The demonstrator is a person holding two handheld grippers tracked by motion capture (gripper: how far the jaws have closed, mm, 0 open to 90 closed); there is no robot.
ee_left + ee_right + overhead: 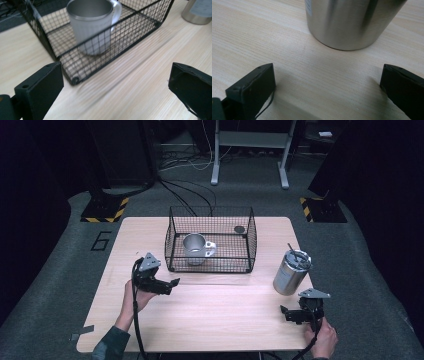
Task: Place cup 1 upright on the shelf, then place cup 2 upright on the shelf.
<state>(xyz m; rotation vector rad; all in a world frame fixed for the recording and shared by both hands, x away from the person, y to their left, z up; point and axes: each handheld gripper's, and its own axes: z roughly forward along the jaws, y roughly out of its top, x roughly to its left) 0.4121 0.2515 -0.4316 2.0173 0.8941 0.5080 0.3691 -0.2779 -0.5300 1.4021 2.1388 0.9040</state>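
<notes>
Steel tumbler (352, 22) ahead of right gripper (328, 85) — jaws wide, apart.

Steel mug (195, 248) upright inside wire basket (210, 264); steel tumbler (291, 272) upright beside.

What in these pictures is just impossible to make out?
- Inside of the steel tumbler: its lid covers it in the high view; the right gripper view cuts off its top.
- Small dark round thing in the wire basket: too small to identify in the high view.
- Bottom of the mug: in the left gripper view the basket mesh and blur hide it.
- Floor beyond the table: too dark.
</notes>
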